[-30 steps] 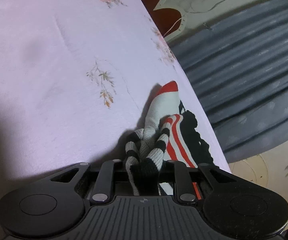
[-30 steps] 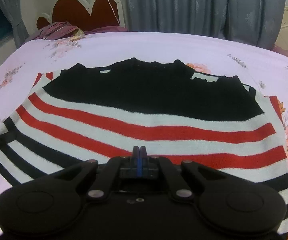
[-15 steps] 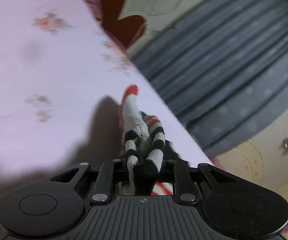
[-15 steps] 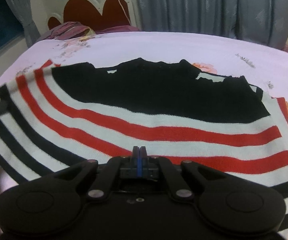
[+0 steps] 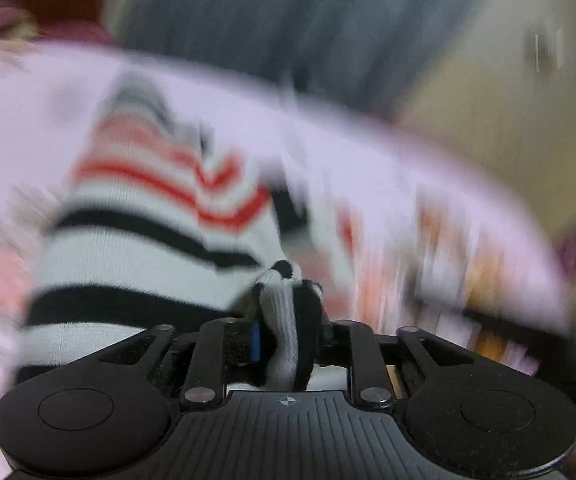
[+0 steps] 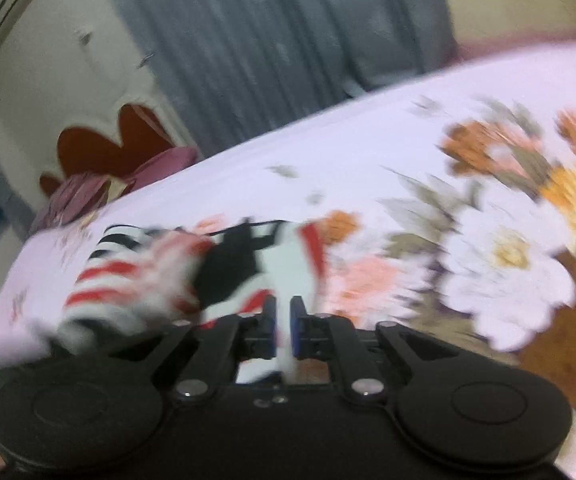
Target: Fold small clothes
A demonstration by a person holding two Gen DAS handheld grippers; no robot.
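Both my views are badly smeared. My left gripper [image 5: 288, 332] is clamped on a bunched edge of the striped sweater [image 5: 147, 248], whose white, black and red bands spread away to the left over the floral bedsheet [image 5: 388, 168]. My right gripper [image 6: 283, 320] has its blue-padded fingers [image 6: 270, 322] nearly together with white knit of the sweater [image 6: 231, 268] pinched between them; the rest lies crumpled on the sheet [image 6: 368, 140] just ahead. Grey curtains [image 6: 267, 40] hang behind the bed.
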